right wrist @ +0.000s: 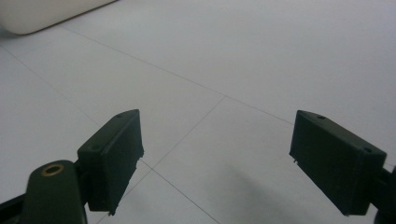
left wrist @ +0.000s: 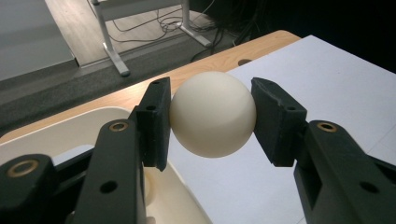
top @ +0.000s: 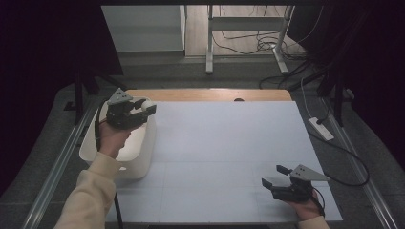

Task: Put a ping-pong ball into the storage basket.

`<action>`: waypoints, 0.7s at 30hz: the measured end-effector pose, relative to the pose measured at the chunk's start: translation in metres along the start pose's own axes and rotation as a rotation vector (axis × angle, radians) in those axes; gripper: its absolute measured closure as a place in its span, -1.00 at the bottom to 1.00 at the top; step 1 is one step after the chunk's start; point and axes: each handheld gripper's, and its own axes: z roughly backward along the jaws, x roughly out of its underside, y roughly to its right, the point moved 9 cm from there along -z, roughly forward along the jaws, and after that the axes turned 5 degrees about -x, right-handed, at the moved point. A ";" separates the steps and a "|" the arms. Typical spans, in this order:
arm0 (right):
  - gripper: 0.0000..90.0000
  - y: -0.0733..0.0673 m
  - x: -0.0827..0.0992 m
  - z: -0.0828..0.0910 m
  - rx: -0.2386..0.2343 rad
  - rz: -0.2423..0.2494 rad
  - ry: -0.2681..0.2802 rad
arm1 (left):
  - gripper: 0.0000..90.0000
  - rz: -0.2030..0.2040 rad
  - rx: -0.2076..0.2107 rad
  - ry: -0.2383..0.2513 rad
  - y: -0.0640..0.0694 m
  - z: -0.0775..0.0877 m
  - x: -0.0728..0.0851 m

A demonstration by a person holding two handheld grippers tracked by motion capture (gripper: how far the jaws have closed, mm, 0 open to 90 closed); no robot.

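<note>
My left tongs (left wrist: 212,116) pinch the cream ball (left wrist: 212,114) squarely between both pads, holding it in the air above the near-right rim of the white tub (top: 143,157) at the bench's (top: 229,143) left edge. My right tongs (right wrist: 219,158) are spread wide with nothing between them, low over the bare white bench surface, well apart from the ball.

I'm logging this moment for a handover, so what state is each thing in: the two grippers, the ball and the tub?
left gripper: shut on the ball, raised over the tub's far end.
ball: cream, clamped between the two fingers, off the table.
tub: white, upright, open-topped, at the table's left edge.
right gripper: open, nothing between its fingers, low over the white table sheet.
</note>
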 end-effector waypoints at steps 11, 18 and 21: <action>-0.62 0.000 0.000 0.000 -0.001 -0.001 0.003 | 0.13 0.025 -0.032 -0.018 -0.015 -0.002 0.006; -0.62 0.000 0.000 0.000 0.000 0.001 0.000 | 0.13 0.043 -0.053 -0.030 -0.025 -0.002 0.010; -0.62 0.000 0.000 0.000 0.000 0.001 0.000 | 0.13 0.049 -0.062 -0.036 -0.029 -0.002 0.011</action>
